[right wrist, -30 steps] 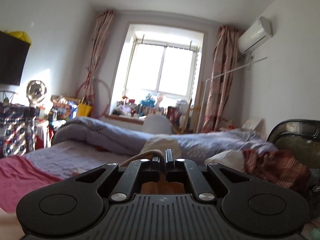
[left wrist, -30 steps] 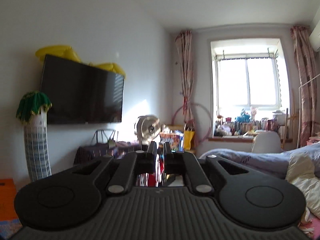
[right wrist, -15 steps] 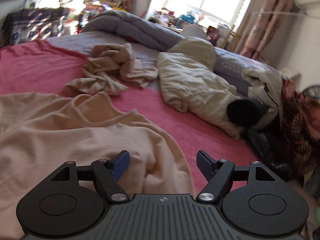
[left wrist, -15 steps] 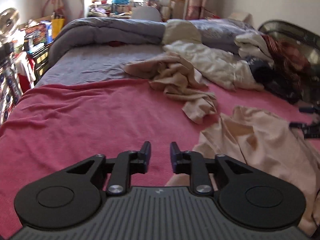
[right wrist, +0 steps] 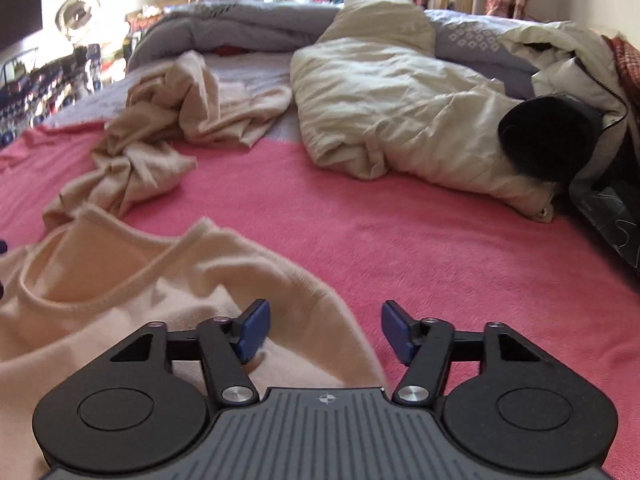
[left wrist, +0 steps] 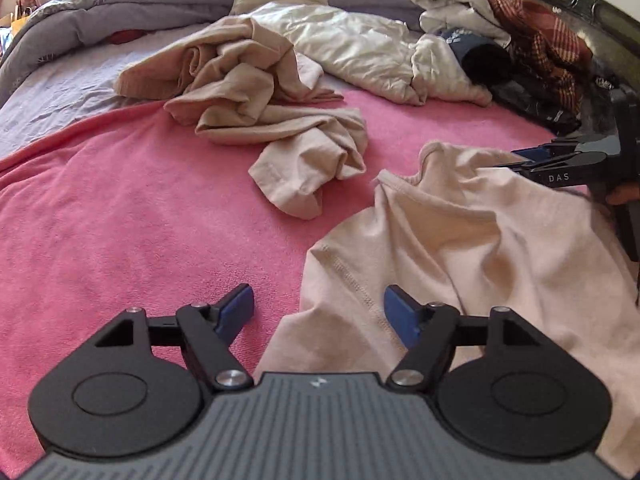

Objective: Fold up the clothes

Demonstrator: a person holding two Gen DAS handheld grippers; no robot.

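Note:
A pale peach shirt (left wrist: 472, 248) lies rumpled on the pink blanket (left wrist: 120, 216), neckline facing away. My left gripper (left wrist: 319, 312) is open, its jaws straddling the shirt's left edge just above the cloth. My right gripper (right wrist: 323, 328) is open over the shirt's right shoulder (right wrist: 240, 264), the left pad over fabric and the right pad over the blanket (right wrist: 400, 240). The right gripper also shows at the right edge of the left wrist view (left wrist: 560, 164). A crumpled tan garment (left wrist: 256, 108) lies beyond the shirt; in the right wrist view it is at the far left (right wrist: 160, 136).
A cream duvet (right wrist: 392, 100) and a grey quilt (left wrist: 100, 16) lie at the bed's far side. A pile of dark and plaid clothes (left wrist: 532, 44) sits at the right. A black round thing (right wrist: 548, 140) lies by the duvet. Cluttered shelves and a fan (right wrist: 76, 12) stand at left.
Both grippers tipped down from facing the room to the bed and moved close to the peach shirt. Both went from shut to open; the left opened wider in the last half second.

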